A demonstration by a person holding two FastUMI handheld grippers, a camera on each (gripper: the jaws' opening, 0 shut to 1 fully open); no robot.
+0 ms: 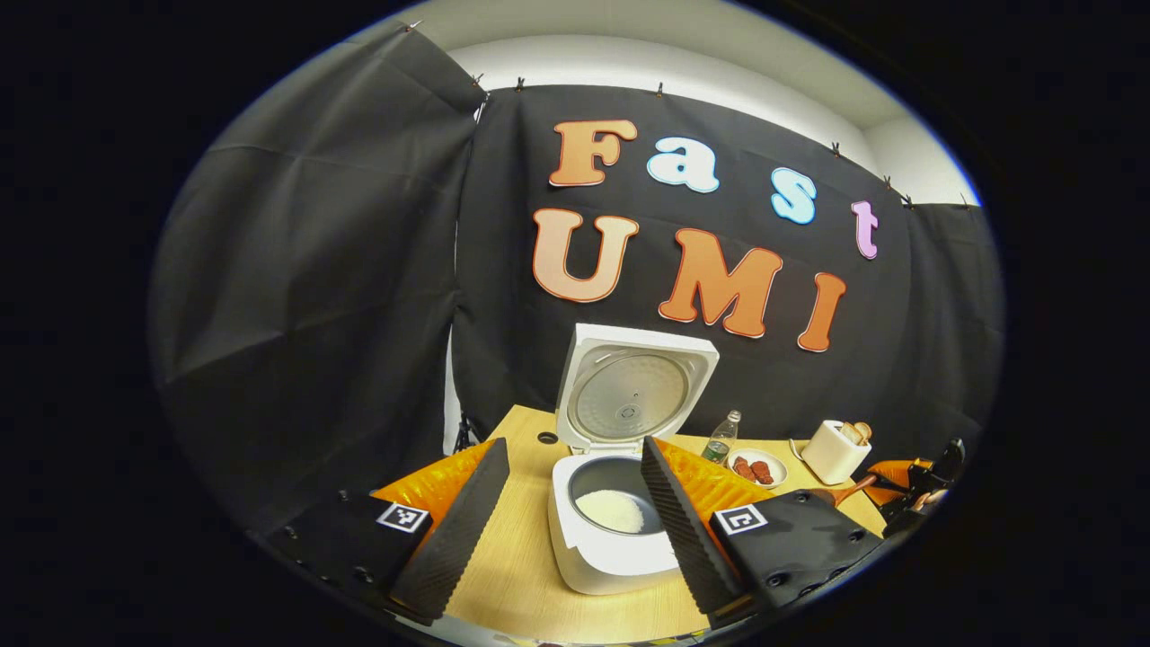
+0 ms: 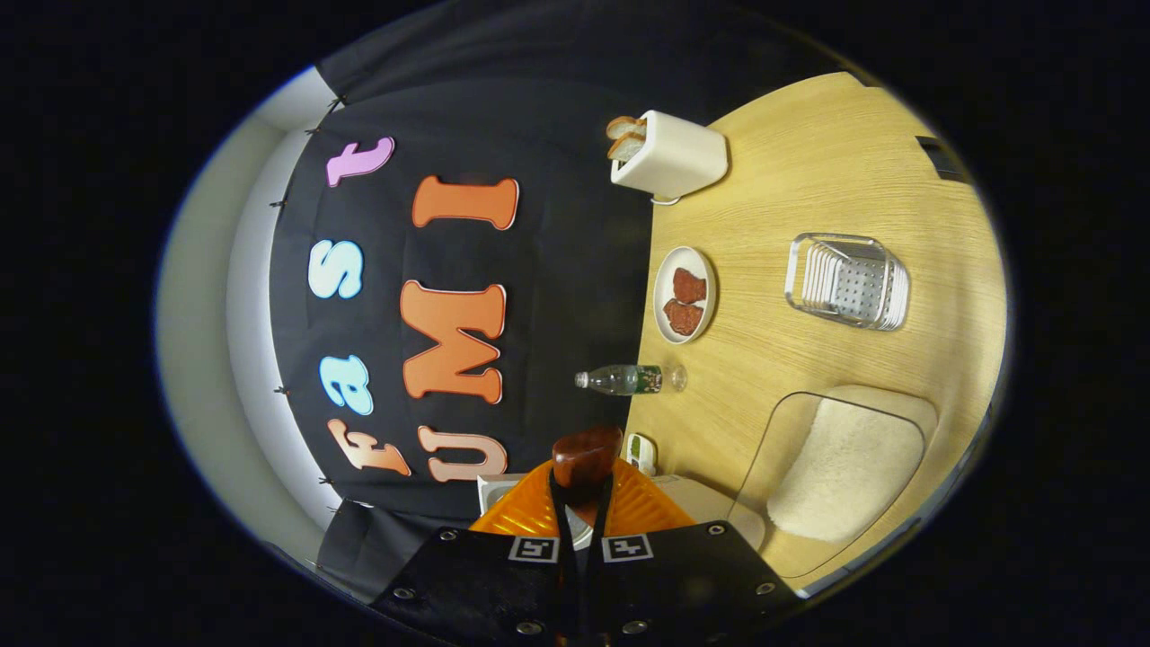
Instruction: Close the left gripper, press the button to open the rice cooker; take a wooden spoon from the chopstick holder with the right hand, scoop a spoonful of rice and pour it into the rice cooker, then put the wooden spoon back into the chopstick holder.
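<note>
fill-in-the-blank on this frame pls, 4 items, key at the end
1. The rice cooker lid stands ____.
2. The pot inside the cooker holds a heap of ____.
3. The right gripper is shut on the wooden ____.
4. The plate with two reddish pieces lies between the toaster and the water ____.

Missing words: open; rice; spoon; bottle

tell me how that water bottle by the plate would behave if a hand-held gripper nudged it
The water bottle stands upright, tall and narrow, so it would probably tip rather than slide. Its round body would likely roll once down. It looks like thin clear plastic, so probably light and squashy.
</note>
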